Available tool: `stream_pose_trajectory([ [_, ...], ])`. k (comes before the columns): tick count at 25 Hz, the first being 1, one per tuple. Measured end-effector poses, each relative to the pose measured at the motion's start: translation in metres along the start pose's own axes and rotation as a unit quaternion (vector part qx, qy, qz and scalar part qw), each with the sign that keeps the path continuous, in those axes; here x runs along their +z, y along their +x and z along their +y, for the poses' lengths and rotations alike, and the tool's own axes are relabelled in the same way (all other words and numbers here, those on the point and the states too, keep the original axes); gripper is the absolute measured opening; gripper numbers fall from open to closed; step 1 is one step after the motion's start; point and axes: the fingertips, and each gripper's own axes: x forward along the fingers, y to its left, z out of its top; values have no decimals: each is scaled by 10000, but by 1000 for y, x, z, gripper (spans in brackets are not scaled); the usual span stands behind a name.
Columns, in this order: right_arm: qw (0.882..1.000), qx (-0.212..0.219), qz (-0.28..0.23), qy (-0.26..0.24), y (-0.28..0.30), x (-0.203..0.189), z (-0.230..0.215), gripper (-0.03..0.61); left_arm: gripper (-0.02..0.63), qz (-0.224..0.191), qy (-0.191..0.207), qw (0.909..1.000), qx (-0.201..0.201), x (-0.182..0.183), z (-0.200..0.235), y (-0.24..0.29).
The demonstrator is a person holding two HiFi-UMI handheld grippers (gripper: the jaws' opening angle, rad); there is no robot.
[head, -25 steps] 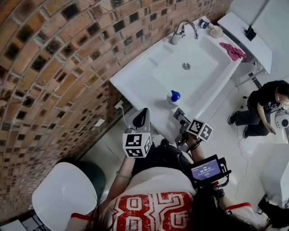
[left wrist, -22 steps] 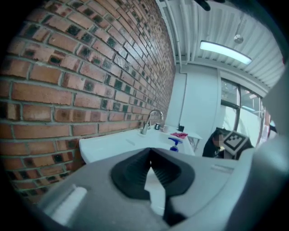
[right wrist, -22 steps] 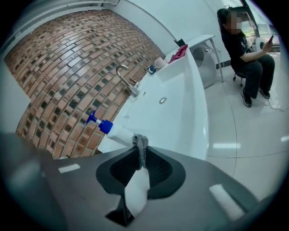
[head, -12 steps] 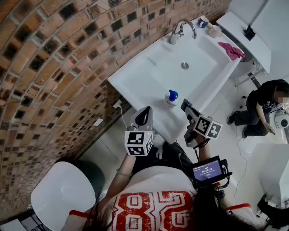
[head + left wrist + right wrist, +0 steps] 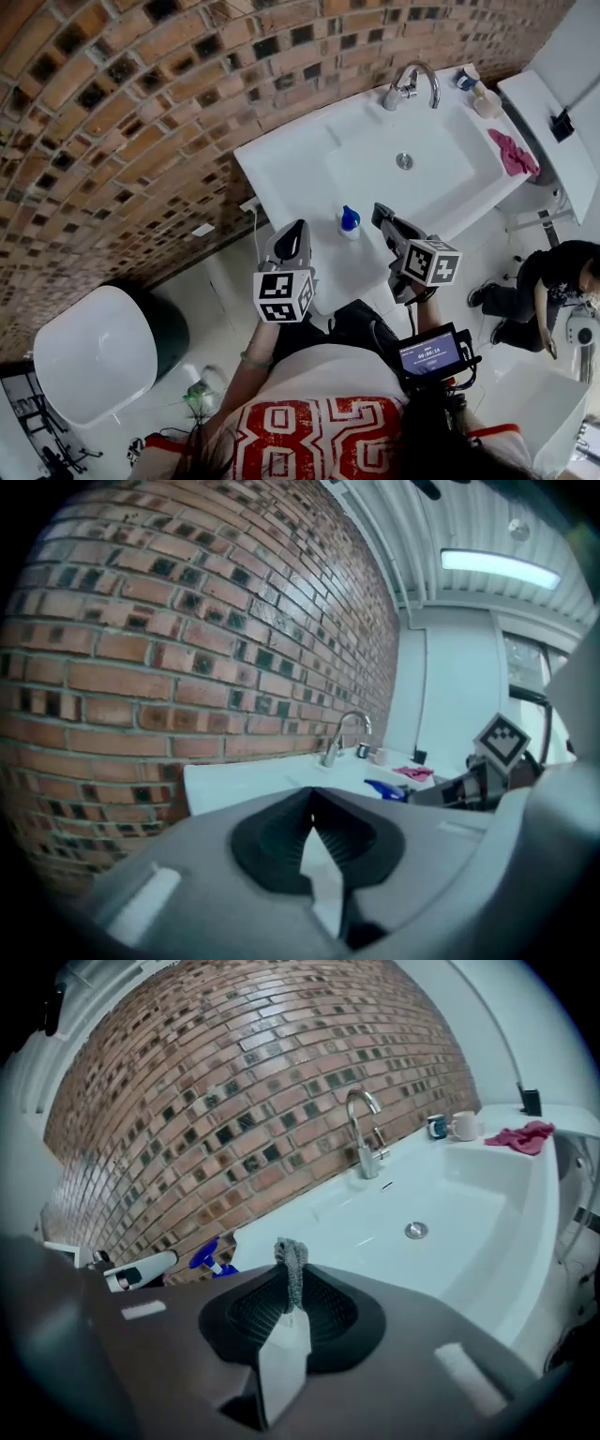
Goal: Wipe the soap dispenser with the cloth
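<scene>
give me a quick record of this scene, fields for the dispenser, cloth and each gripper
soap dispenser: white bottle, blue pump, upright on the white sink, front rim
pink cloth: crumpled at the sink's right end, untouched
left gripper: jaws shut, empty
right gripper: shut on a small grey fabric strip, right of the dispenser, not touching it

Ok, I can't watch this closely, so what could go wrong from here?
The soap dispenser stands loose on the rim of the sink, near the front; a nudge from the shut left gripper near it could tip it off. The right gripper is shut on only a grey scrap of fabric, while the pink cloth lies at the far corner, so a proper wipe may need a swap.
</scene>
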Motion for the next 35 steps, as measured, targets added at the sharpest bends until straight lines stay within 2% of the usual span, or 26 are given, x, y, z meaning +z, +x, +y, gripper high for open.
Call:
stream_pose_trajectory([
  [4, 9954, 668, 480, -492, 19, 1, -2, 49, 3, -250, -232, 9974, 629, 3, -19, 4],
  [10, 9774, 1458, 1008, -1153, 35, -7, 9, 49, 4, -235, -379, 9893, 1386, -14, -40, -9],
  [15, 9644, 1746, 1205, -1579, 51, -16, 20, 49, 3, -313, -482, 9809, 1858, -17, -34, -29],
  [21, 9571, 1863, 1335, -1775, 66, -24, 26, 49, 3, -333, -589, 9771, 2015, -16, -27, -40],
  [25, 9525, 1957, 1357, -1896, 67, -26, 29, 49, 3, -261, -501, 9797, 1924, -14, -30, -38],
  [35, 9540, 1974, 1282, -1859, 51, -29, 34, 49, 4, -191, -364, 9844, 1709, -13, -40, -30],
])
